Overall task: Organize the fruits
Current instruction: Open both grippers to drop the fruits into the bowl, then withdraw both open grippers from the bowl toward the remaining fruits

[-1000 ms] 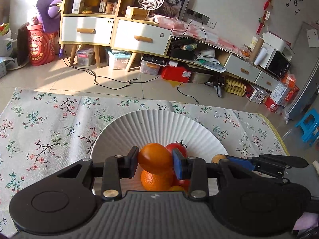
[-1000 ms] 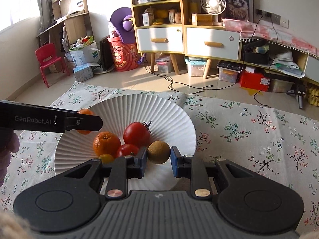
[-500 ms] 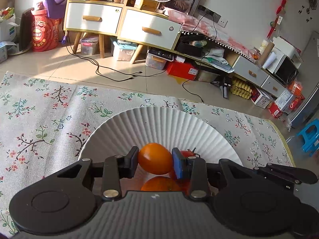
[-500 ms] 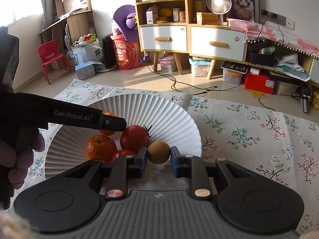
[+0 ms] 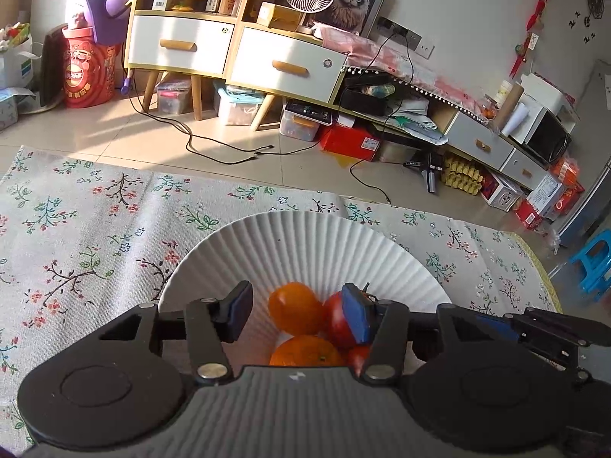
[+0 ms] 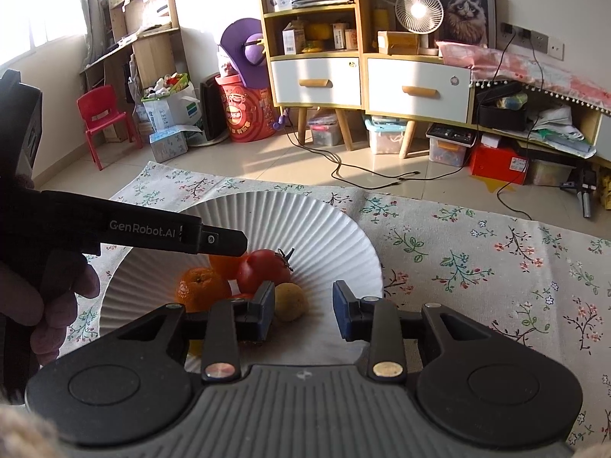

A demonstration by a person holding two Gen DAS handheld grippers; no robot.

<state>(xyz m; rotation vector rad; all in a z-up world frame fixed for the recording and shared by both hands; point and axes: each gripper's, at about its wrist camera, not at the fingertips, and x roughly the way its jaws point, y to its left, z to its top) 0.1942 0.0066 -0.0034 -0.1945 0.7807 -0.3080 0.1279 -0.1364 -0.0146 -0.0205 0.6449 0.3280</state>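
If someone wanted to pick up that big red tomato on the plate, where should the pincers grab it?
Probably from above, across the round middle of the tomato, one pad toward the plate's bare far side. Oranges crowd its left, a small brown fruit its near side, and the stem offers nothing firm.

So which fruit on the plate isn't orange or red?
The small round yellow-brown fruit, at the plate's near edge beside the big tomato. The rest are oranges and tomatoes.
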